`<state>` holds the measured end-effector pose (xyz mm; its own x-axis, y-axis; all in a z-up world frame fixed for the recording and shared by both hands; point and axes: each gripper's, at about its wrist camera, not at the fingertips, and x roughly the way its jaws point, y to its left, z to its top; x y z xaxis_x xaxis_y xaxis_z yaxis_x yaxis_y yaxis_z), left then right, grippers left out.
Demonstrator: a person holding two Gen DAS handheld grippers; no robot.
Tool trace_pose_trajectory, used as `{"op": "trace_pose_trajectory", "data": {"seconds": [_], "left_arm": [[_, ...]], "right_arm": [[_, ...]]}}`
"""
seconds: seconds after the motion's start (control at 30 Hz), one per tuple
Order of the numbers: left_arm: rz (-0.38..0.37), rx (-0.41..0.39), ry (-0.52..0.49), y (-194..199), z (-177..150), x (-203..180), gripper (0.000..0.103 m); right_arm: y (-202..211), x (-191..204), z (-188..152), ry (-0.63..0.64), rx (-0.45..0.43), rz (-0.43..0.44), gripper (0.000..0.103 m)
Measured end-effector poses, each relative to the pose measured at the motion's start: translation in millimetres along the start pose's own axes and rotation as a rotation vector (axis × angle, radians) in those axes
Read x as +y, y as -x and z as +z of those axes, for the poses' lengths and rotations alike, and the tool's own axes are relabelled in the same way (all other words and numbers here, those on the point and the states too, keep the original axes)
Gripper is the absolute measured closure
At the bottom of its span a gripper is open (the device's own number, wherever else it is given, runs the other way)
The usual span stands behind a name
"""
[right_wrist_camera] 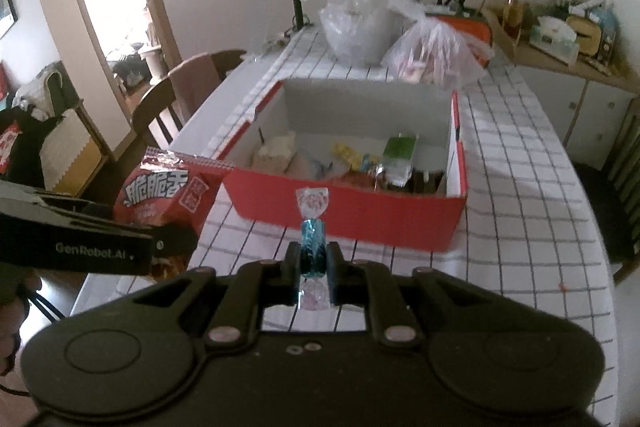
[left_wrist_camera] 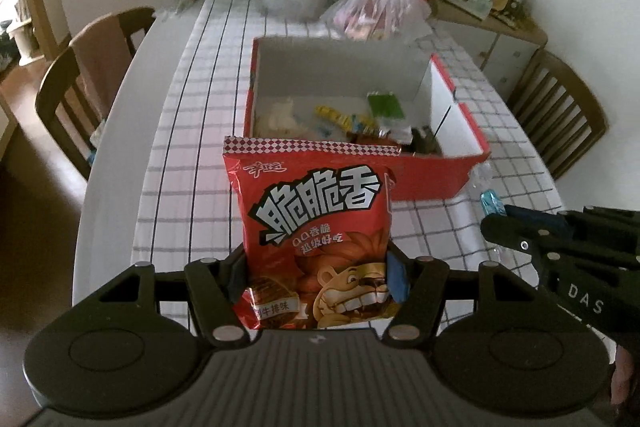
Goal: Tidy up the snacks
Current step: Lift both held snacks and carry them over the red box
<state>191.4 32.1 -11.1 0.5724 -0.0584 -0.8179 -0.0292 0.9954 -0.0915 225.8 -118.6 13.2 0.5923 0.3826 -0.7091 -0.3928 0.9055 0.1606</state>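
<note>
Both grippers loaded, red box ahead of each.

Left wrist: left gripper [left_wrist_camera: 318, 273] clamped on the red snack bag [left_wrist_camera: 316, 227], bag upright between the jaws; red box [left_wrist_camera: 436, 175] just beyond the jaws on the checked tablecloth [left_wrist_camera: 192, 155]; right wrist: right gripper [right_wrist_camera: 313, 259] nearly closed, pinching the blue wrapped candy [right_wrist_camera: 313, 243] upright between the jaws; box past the tips, small snacks inside.
</note>
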Motion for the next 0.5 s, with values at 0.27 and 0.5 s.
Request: {"op": "trace_pose_trajectory", "data": {"seconds": [0.27, 0.5], "left_arm": [[0.008, -0.039, -0.036, -0.6, 34.1, -7.9, 0.038], [0.016, -0.022, -0.038, -19.7, 70.7, -11.2, 0.038]], "right_arm": [[-3.7, -14.2, 33.0, 0.000, -0.047, -0.013, 0.093], [-24.7, -39.1, 63.6, -0.010, -0.043, -0.030, 0.093]]}}
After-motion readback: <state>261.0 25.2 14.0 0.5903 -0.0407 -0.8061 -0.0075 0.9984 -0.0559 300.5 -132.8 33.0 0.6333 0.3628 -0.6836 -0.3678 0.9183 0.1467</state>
